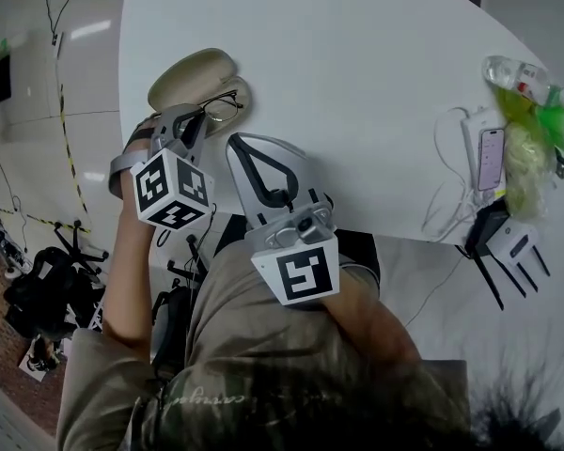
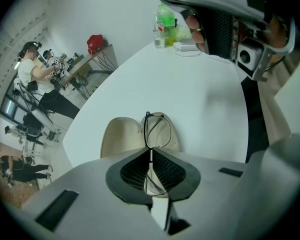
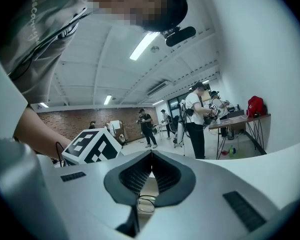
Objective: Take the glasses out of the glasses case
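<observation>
Table (image 1: pixel 357 83): one glasses case (image 1: pixel 190 71); left gripper (image 1: pixel 199 118) pinches one pair of glasses (image 1: pixel 224 105)

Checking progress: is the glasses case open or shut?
Open: the glasses case lies with its lid flipped back, and the left gripper pinches the glasses over it.

No lettering can be read for certain. Cursive print crosses the person's shirt (image 1: pixel 199 399); too blurred to make out; the plastic bottle (image 1: pixel 515 71) label likewise.

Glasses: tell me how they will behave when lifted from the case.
The glasses look thin-wired, so probably light and bendable where the left gripper pinches them. Their smooth lenses may slip or scratch. The open case looks light and might drag along.
</observation>
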